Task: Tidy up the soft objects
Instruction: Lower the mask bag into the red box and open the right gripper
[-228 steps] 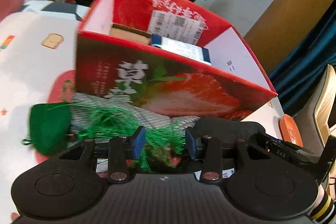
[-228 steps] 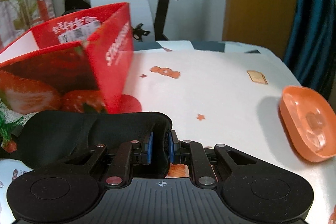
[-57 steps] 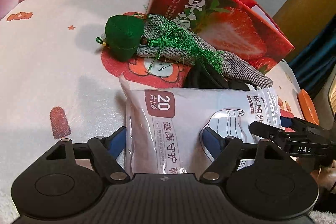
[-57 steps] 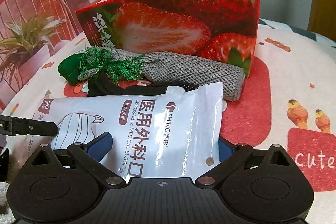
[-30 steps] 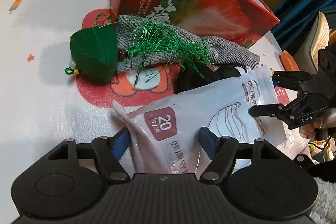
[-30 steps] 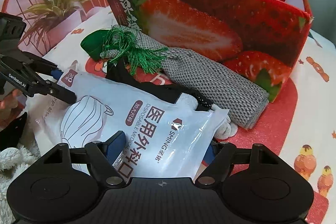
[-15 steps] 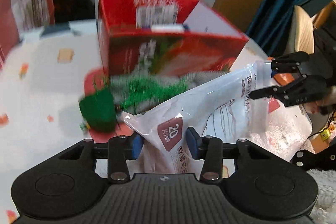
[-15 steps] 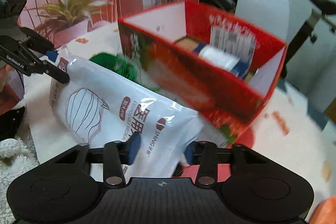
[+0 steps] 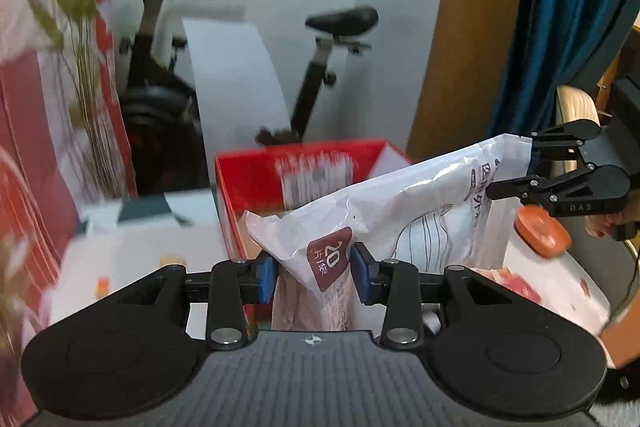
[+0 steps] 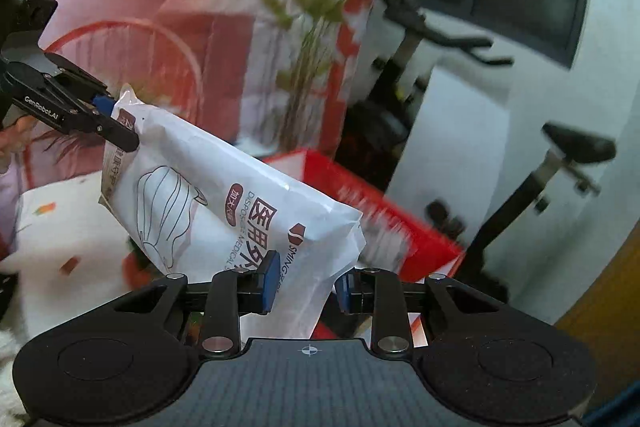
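Your left gripper [image 9: 313, 277] had its blue pads [image 9: 265, 277] pressed in on one end of the white mask packet [image 9: 400, 211], pinching the corner that carries the dark red label. Its jaws had just been closing, with the packet between them. From there the packet stretched up and to the right, clear of the table [image 9: 132, 251], crumpled where it was squeezed. Behind it stood the red strawberry box [image 9: 256, 171], open at the top, with the packet's lower edge in front of its near wall; whether the two touched I cannot tell. At the far right, your right gripper [image 9: 524, 167] had the packet's other end nipped between its fingers, and its jaws too had just been closing on the packet. In the right wrist view the same packet [image 10: 224, 203] ran from the left gripper [image 10: 116, 119] at upper left down to your right gripper [image 10: 306, 287], whose narrowed pads clamped it. An orange dish [image 9: 542, 233] lay on the table's right edge, and an exercise bike [image 9: 320, 39] stood behind the box.
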